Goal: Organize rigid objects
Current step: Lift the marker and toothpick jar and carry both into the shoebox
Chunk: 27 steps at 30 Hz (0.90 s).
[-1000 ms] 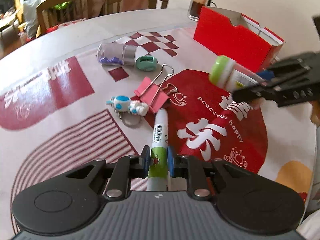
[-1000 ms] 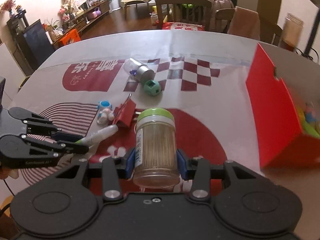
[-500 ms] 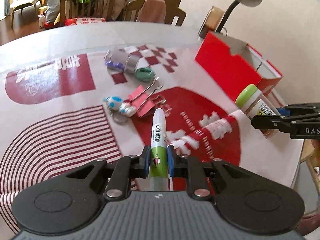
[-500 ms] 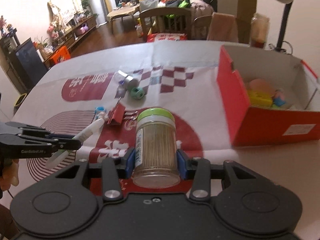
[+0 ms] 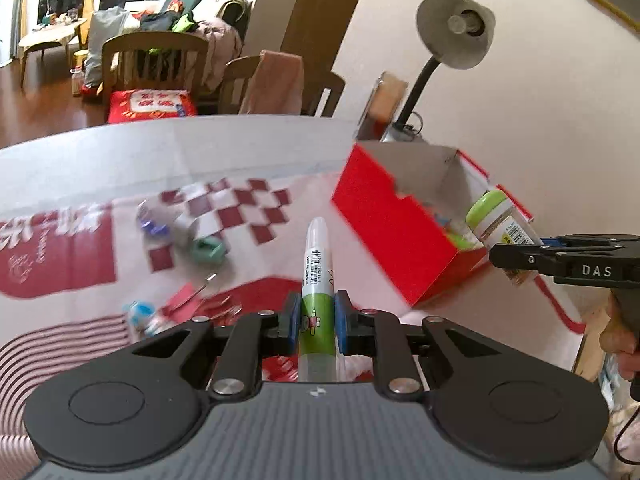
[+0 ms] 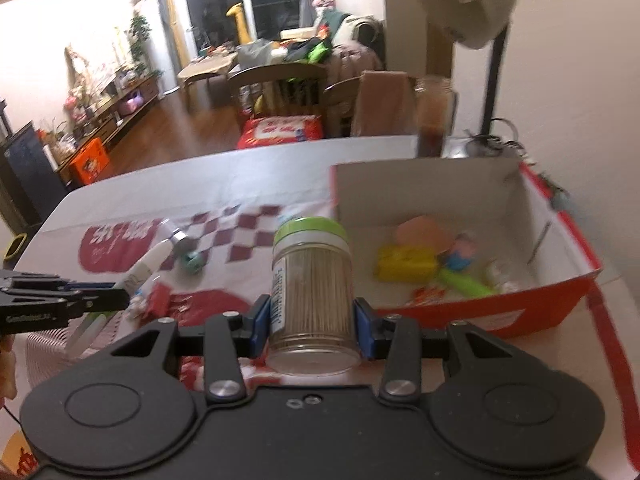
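My left gripper (image 5: 317, 322) is shut on a white marker with a green label (image 5: 317, 276), lifted above the table and pointing toward the red cardboard box (image 5: 384, 232). In the right wrist view my right gripper (image 6: 311, 322) is shut on a clear toothpick jar with a green lid (image 6: 310, 280), held just left of the box's near corner. The red box (image 6: 560, 304) stands open and holds a yellow block (image 6: 404, 266), a pink piece and other small toys. The jar (image 5: 498, 222) also shows at the right of the left wrist view, over the box's edge.
On the red-and-white tablecloth (image 5: 60, 240) lie a clear tube with purple bits (image 5: 154, 220), a teal sharpener (image 5: 208, 250), a red binder clip (image 5: 184, 300) and a small blue-white toy (image 5: 140, 314). A desk lamp (image 5: 452, 36) and a glass jar (image 6: 434, 120) stand behind the box.
Both grippers rose and swung right toward the red box, each keeping its object. The box's inside has come into the right wrist view, and the clutter has slid left.
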Each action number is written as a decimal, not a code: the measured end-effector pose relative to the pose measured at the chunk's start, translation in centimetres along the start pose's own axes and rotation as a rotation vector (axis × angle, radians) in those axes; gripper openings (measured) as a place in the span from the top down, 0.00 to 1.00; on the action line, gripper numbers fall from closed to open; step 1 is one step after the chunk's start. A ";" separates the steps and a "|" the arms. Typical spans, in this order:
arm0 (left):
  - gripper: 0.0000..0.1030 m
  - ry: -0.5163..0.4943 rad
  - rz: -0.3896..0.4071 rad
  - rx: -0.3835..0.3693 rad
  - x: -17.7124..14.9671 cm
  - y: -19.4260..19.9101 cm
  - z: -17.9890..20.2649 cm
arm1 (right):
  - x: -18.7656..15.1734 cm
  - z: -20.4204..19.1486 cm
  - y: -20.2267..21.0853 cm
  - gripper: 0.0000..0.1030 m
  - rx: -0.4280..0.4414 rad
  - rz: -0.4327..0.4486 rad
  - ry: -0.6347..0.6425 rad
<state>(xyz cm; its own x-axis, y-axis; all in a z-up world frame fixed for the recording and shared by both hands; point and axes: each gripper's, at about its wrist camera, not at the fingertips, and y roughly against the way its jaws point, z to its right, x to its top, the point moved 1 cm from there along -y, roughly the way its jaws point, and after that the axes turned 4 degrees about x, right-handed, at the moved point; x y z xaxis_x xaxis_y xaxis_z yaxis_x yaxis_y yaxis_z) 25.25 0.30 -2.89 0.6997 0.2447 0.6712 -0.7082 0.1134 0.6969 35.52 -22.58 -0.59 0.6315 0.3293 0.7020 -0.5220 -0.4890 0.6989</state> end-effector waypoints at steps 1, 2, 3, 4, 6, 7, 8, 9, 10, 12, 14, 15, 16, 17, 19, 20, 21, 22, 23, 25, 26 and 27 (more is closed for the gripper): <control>0.84 0.001 0.001 -0.004 0.6 -0.4 0.8 | 0.4 0.9 0.1 0.59 -0.005 0.004 -0.006; 0.84 -0.001 0.003 -0.006 1.0 -0.7 1.4 | 0.7 1.8 0.1 0.59 -0.013 0.009 -0.010; 0.84 -0.005 0.006 -0.010 1.6 -1.2 2.2 | 1.0 2.6 0.1 0.59 -0.024 0.014 -0.012; 0.84 -0.007 0.009 -0.014 2.0 -1.6 2.9 | 1.2 3.4 0.1 0.59 -0.032 0.018 -0.013; 0.84 -0.013 0.014 -0.023 2.9 -2.4 4.3 | 1.8 5.0 -0.2 0.59 -0.049 0.020 -0.021; 0.84 -0.017 0.016 -0.025 3.4 -2.9 5.0 | 2.0 5.7 -0.5 0.59 -0.057 0.018 -0.025; 0.84 -0.022 0.016 -0.028 3.9 -3.4 5.8 | 2.2 6.4 -0.7 0.59 -0.062 0.018 -0.030; 0.84 -0.029 0.016 -0.032 4.2 -3.9 6.5 | 2.3 7.1 -0.9 0.59 -0.066 0.018 -0.036; 0.84 -0.037 0.015 -0.036 4.6 -4.4 7.3 | 2.5 7.9 -1.2 0.59 -0.069 0.018 -0.042; 0.84 -0.056 0.011 -0.041 5.3 -5.5 8.8 | 2.7 9.3 -1.7 0.59 -0.073 0.014 -0.059; 0.84 -0.070 0.002 -0.046 6.0 -6.6 10.3 | 2.9 10.6 -2.3 0.59 -0.079 0.005 -0.070; 0.84 -0.077 -0.002 -0.046 6.3 -7.2 11.0 | 3.0 11.2 -2.6 0.59 -0.083 0.000 -0.075; 0.84 -0.083 -0.005 -0.045 6.7 -7.8 11.7 | 3.1 11.7 -2.9 0.59 -0.085 -0.004 -0.077; 0.84 -0.087 -0.008 -0.044 7.0 -8.4 12.3 | 3.2 12.2 -3.2 0.59 -0.087 -0.009 -0.075; 0.84 -0.097 -0.011 -0.042 7.7 -9.5 13.5 | 3.4 13.3 -3.8 0.59 -0.088 -0.019 -0.074; 0.84 -0.101 -0.015 -0.039 8.1 -10.0 14.0 | 3.5 13.8 -4.0 0.59 -0.088 -0.024 -0.077; 0.84 -0.105 -0.021 -0.037 8.4 -10.6 14.5 | 3.6 14.2 -4.2 0.59 -0.088 -0.027 -0.079; 0.84 -0.109 -0.024 -0.033 8.7 -11.2 15.0 | 3.7 14.7 -4.5 0.59 -0.089 -0.032 -0.079; 0.84 -0.115 -0.030 -0.029 9.0 -11.9 15.5 | 3.7 15.1 -4.8 0.59 -0.090 -0.038 -0.077; 0.84 -0.124 -0.047 -0.021 9.5 -13.3 16.5 | 3.7 15.9 -5.4 0.59 -0.094 -0.054 -0.081; 0.84 -0.130 -0.054 -0.018 9.6 -13.9 16.9 | 3.8 16.4 -5.8 0.59 -0.098 -0.063 -0.081; 0.84 -0.138 -0.063 -0.015 9.7 -14.7 17.3 | 3.7 16.6 -6.1 0.59 -0.102 -0.071 -0.082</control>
<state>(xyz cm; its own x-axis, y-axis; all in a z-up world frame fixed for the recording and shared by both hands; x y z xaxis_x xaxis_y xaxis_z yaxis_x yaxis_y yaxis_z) 44.03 -15.69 -2.24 0.7483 0.1016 0.6555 -0.6631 0.1386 0.7356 50.58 -31.82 -4.50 0.7115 0.2909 0.6396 -0.5271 -0.3809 0.7596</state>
